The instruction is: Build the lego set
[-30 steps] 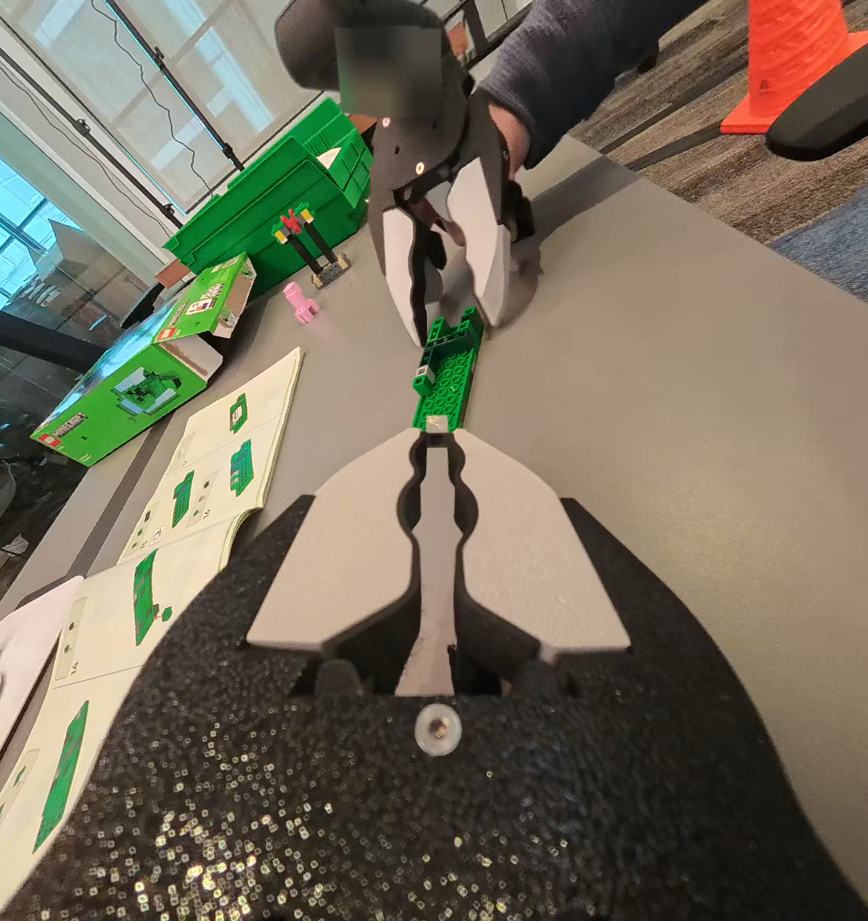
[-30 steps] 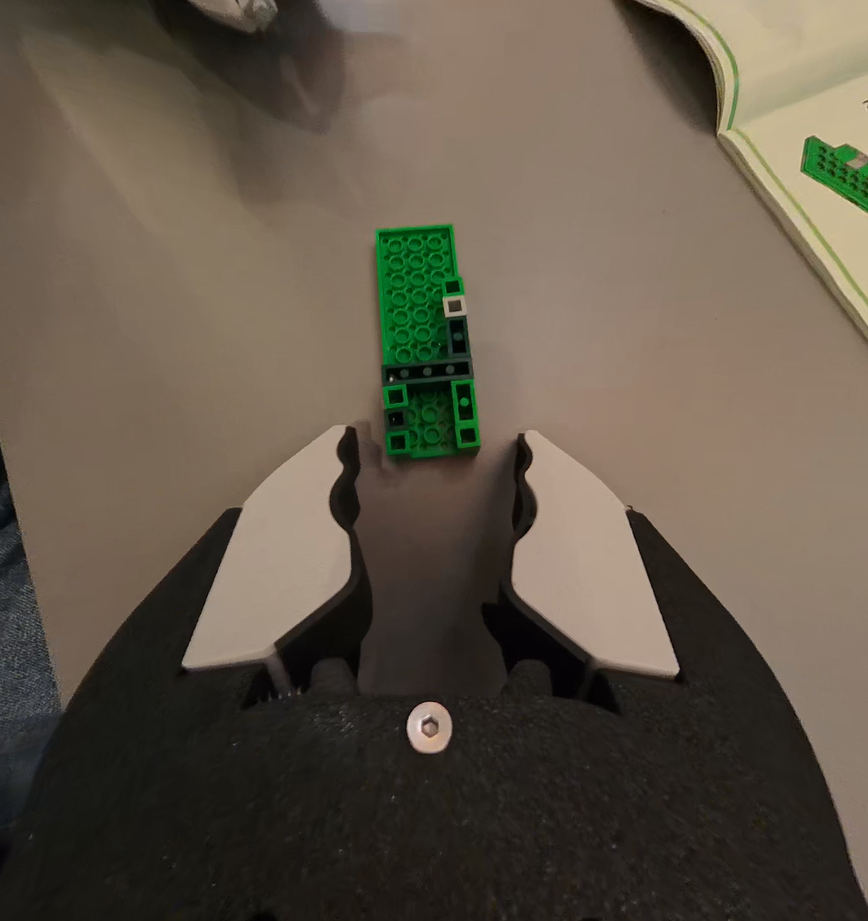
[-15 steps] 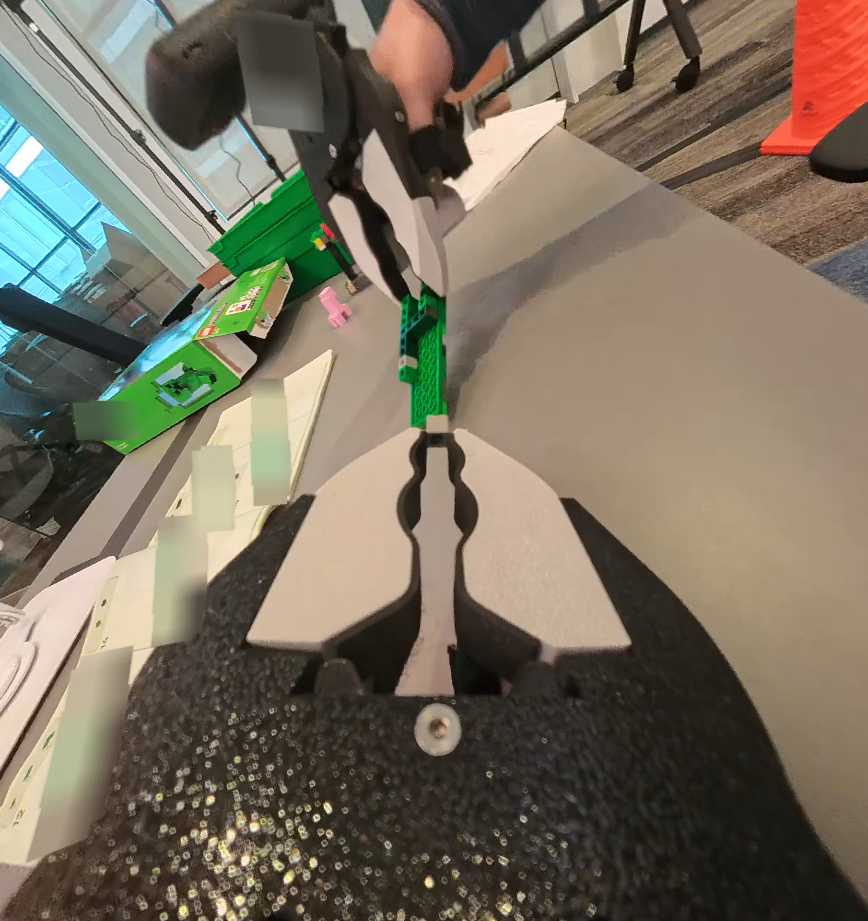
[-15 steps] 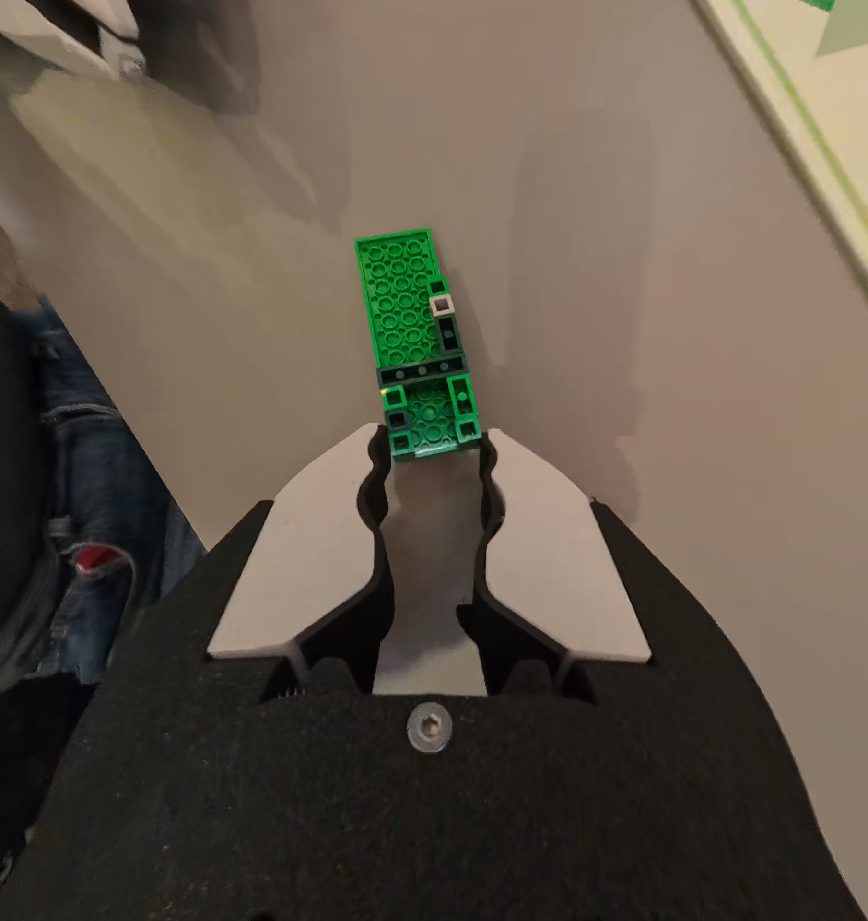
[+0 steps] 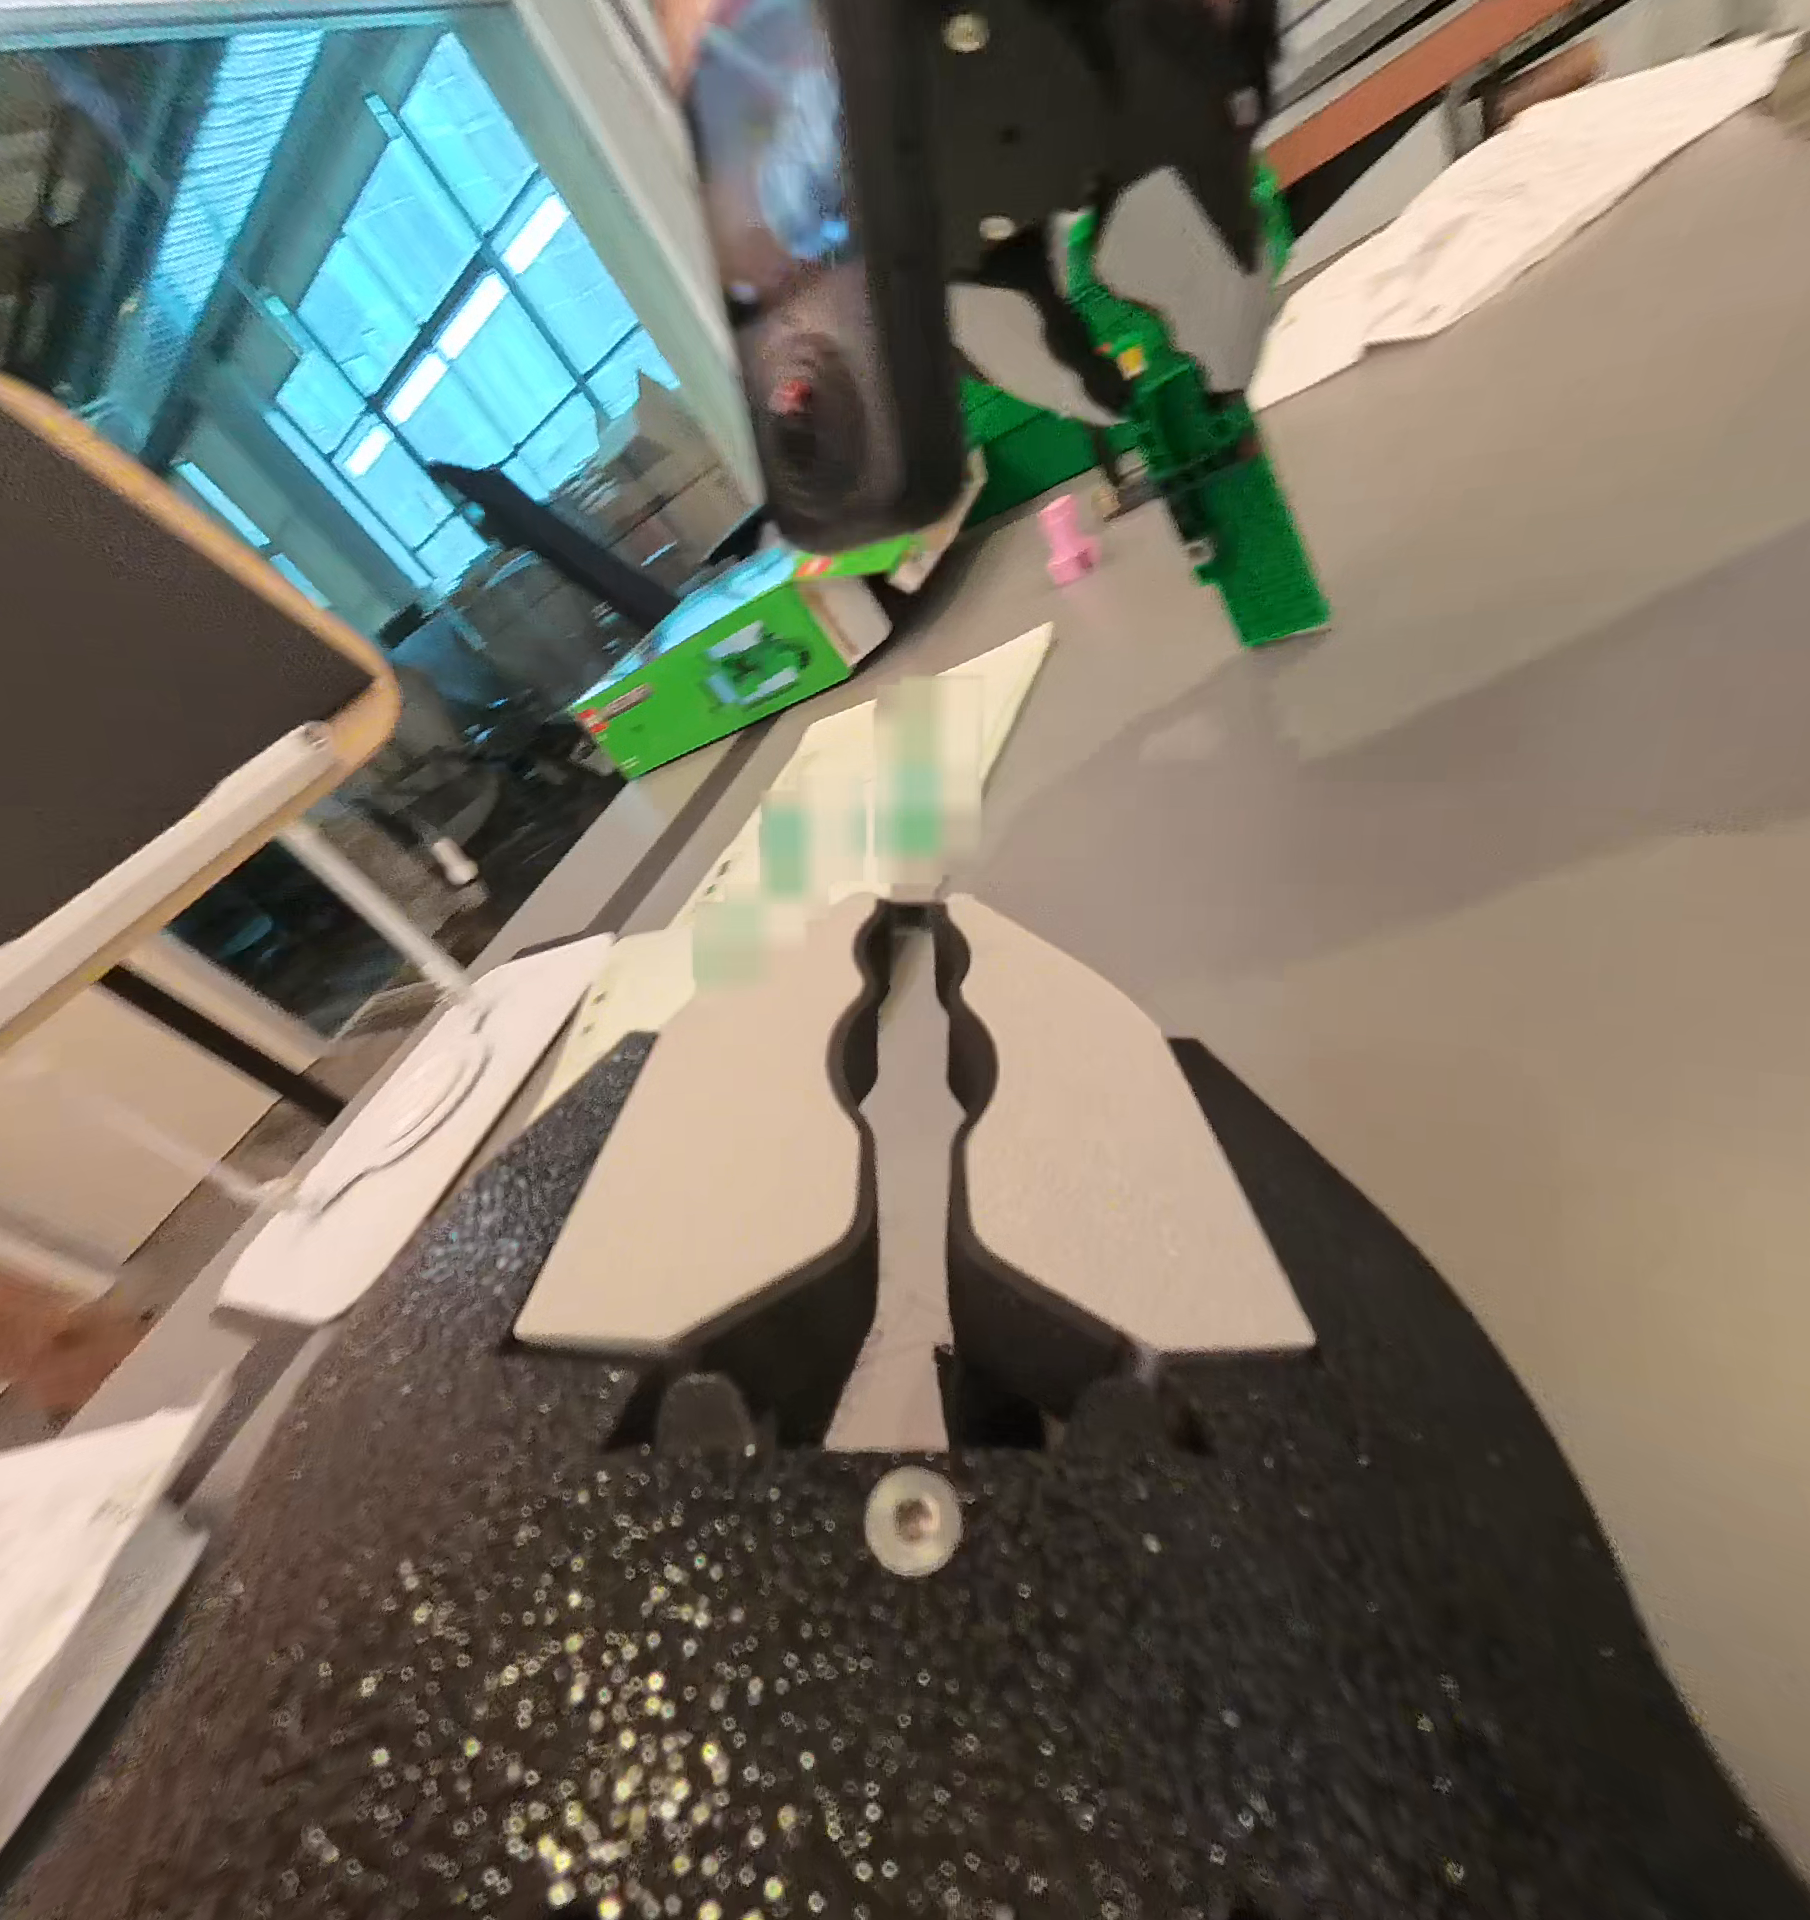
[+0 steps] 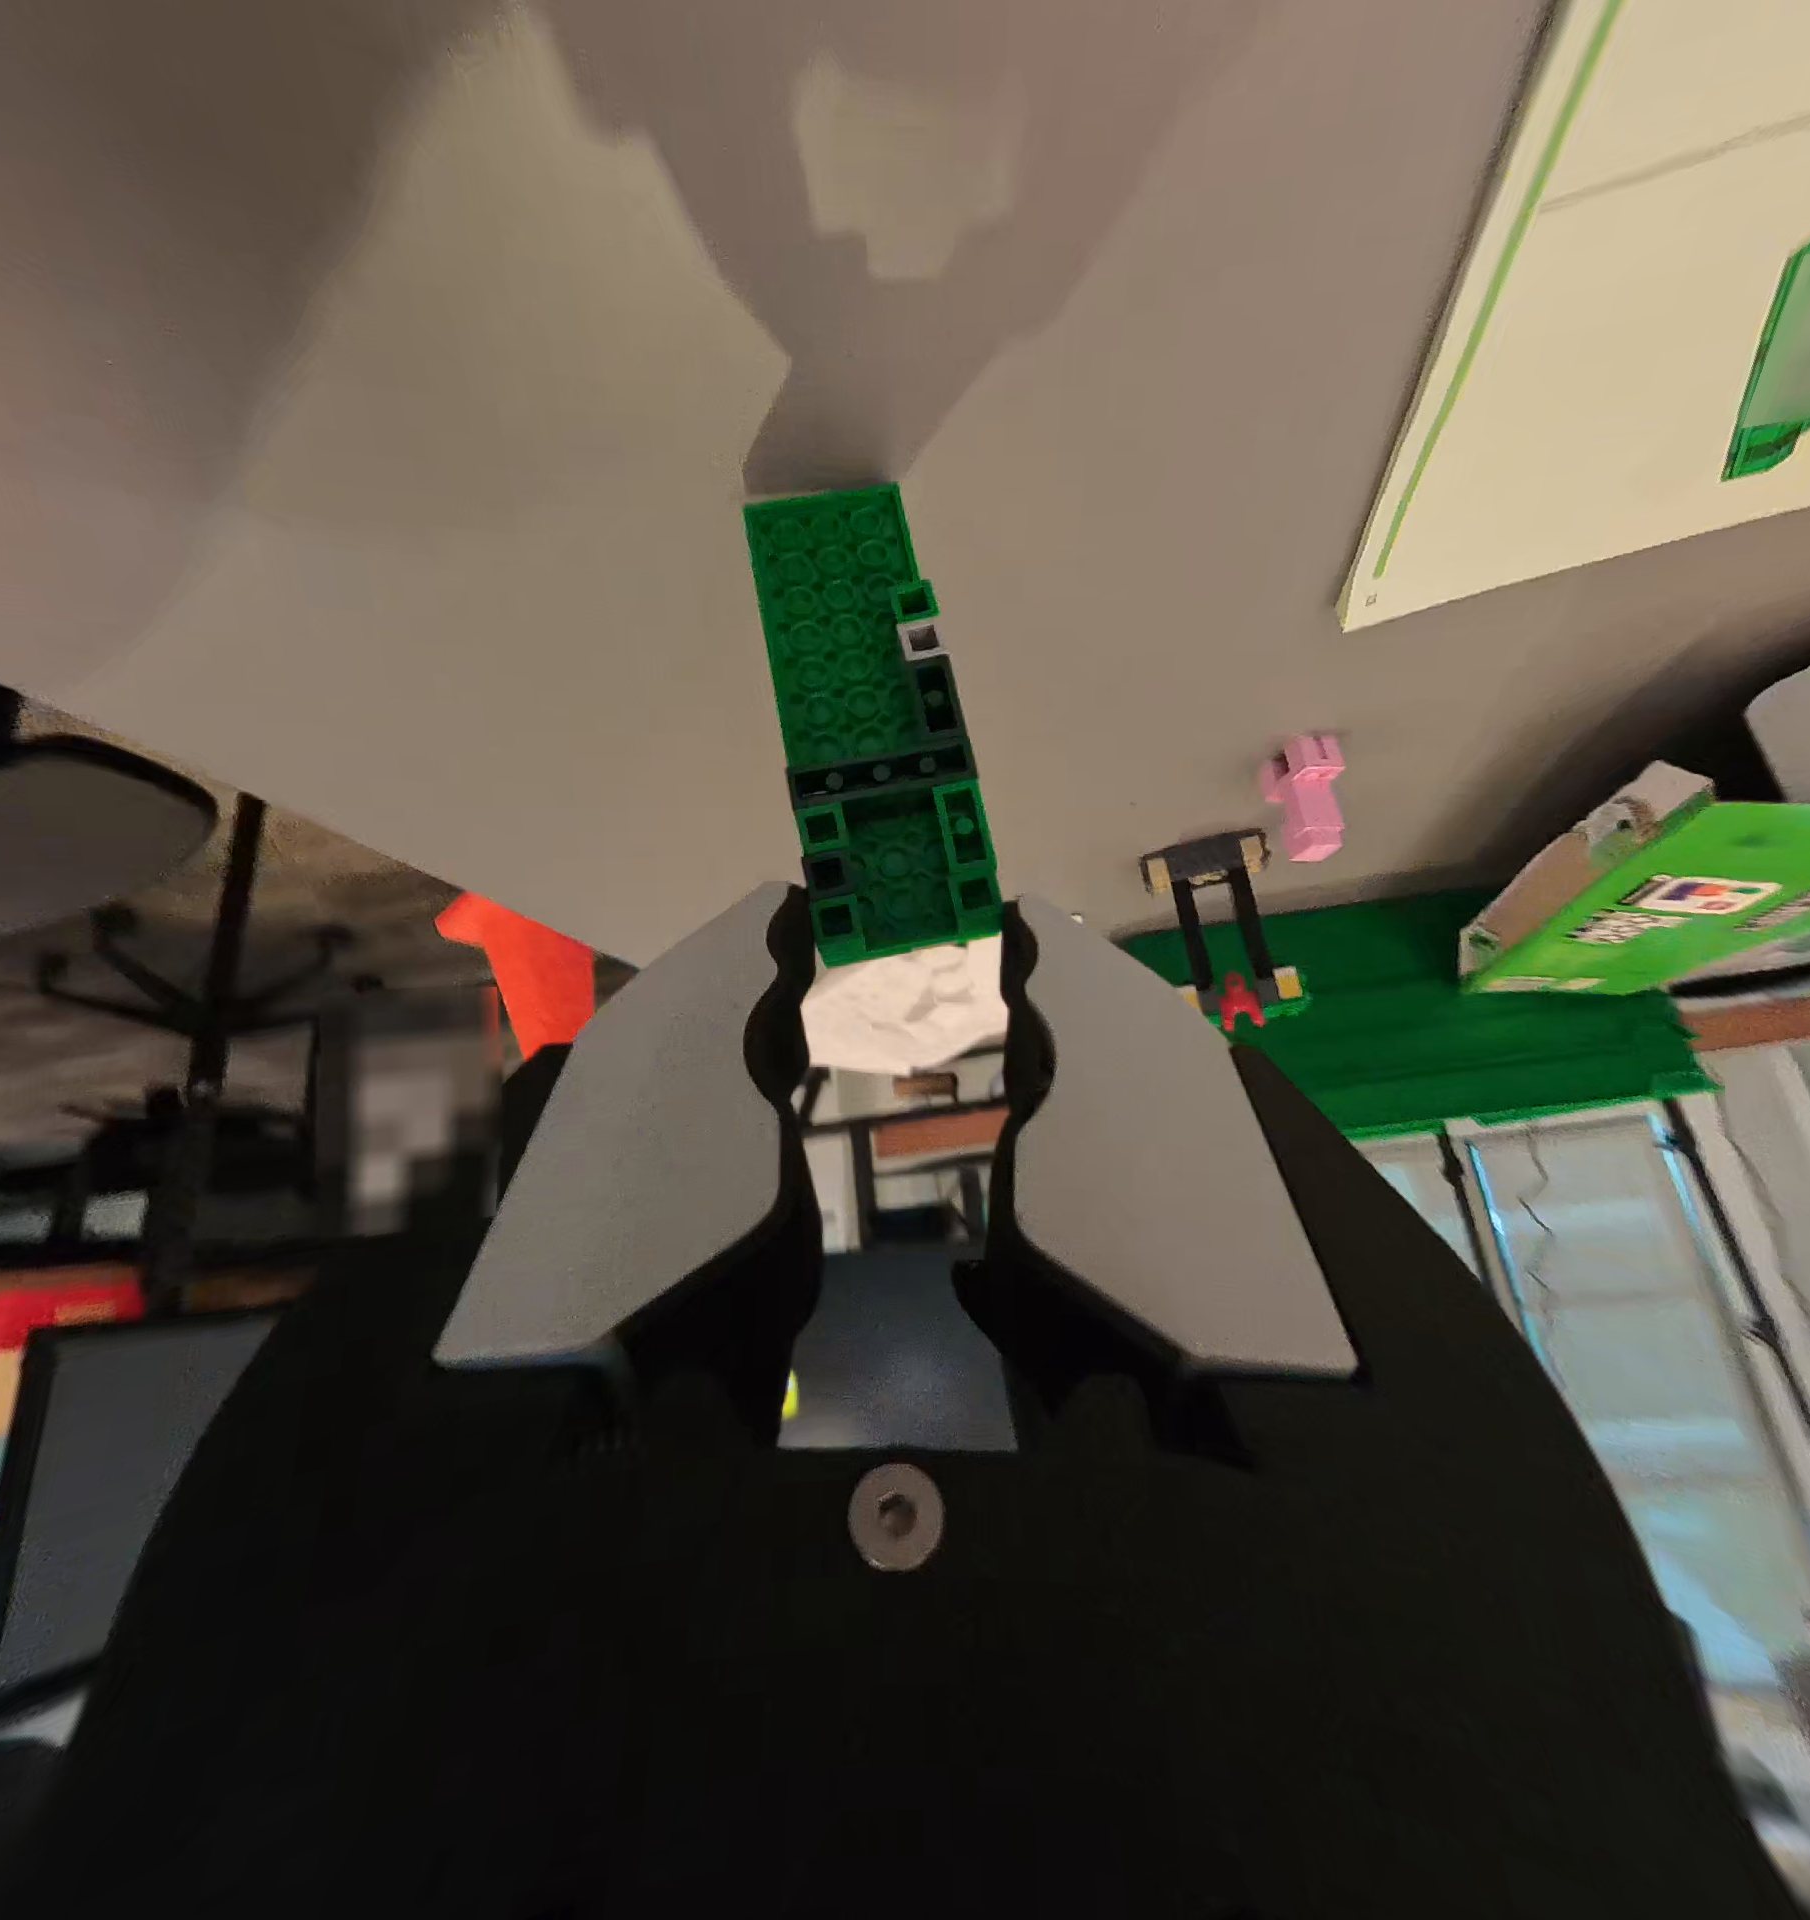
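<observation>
**Green plate assembly lifted on end, right gripper holding**

My right gripper had its grey fingers closed on the near end of the long green studded lego plate assembly, the one with dark green and black bricks and a single white tile along one edge. The plate stood steeply tilted; its far end looked to be touching or just above the grey tabletop, I could not tell which. In the left wrist view the same assembly hung from that gripper well ahead of me.

My left gripper was drawn in narrow, tips almost meeting, with nothing I could make out between them.

Nearby: small pink lego figure, a black-legged sub-build on a grey base, green cardboard set box, open instruction booklet.

Judgement: step in hand was handling the base plate, probably to turn or inspect it. Next move called for setting it flat, studs up, then fetching the next brick with the free gripper. Frames were blurred.
</observation>
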`<state>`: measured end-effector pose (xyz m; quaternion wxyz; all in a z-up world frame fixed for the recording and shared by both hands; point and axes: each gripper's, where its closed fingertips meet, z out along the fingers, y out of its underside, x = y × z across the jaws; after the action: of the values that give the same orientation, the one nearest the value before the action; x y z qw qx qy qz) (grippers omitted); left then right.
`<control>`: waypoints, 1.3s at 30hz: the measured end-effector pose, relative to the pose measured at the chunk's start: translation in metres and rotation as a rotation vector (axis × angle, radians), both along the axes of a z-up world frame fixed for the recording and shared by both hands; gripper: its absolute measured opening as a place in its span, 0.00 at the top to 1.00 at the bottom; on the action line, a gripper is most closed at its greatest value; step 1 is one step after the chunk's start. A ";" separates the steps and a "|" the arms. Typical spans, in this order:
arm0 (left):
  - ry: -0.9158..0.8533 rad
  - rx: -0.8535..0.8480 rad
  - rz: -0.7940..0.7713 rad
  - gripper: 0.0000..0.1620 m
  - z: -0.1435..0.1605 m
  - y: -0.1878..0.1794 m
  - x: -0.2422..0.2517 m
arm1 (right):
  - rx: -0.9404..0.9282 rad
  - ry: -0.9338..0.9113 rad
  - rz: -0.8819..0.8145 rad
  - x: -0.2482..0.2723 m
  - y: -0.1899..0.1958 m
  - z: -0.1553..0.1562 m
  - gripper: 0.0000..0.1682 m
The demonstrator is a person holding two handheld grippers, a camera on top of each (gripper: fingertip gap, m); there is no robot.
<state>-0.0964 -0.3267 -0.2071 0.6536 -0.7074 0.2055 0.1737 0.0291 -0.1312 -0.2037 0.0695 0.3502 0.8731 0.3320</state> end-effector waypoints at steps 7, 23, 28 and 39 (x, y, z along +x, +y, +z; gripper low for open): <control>-0.078 0.070 0.180 0.96 0.010 -0.021 -0.055 | 0.029 -0.058 0.073 -0.038 -0.045 -0.015 0.80; -0.103 0.056 0.142 0.96 0.004 -0.017 -0.049 | -0.682 0.388 0.067 -0.056 -0.084 -0.035 0.64; -0.097 0.033 0.110 0.96 0.000 -0.012 -0.040 | -0.837 0.594 -0.056 -0.068 -0.092 -0.047 0.62; -0.092 0.003 0.092 0.96 -0.004 -0.010 -0.035 | -0.529 0.346 0.084 -0.088 -0.106 -0.090 0.66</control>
<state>-0.1317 -0.3368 -0.2112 0.6548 -0.7223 0.1422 0.1712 -0.0587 -0.2368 -0.2940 -0.0049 0.3347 0.9418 0.0315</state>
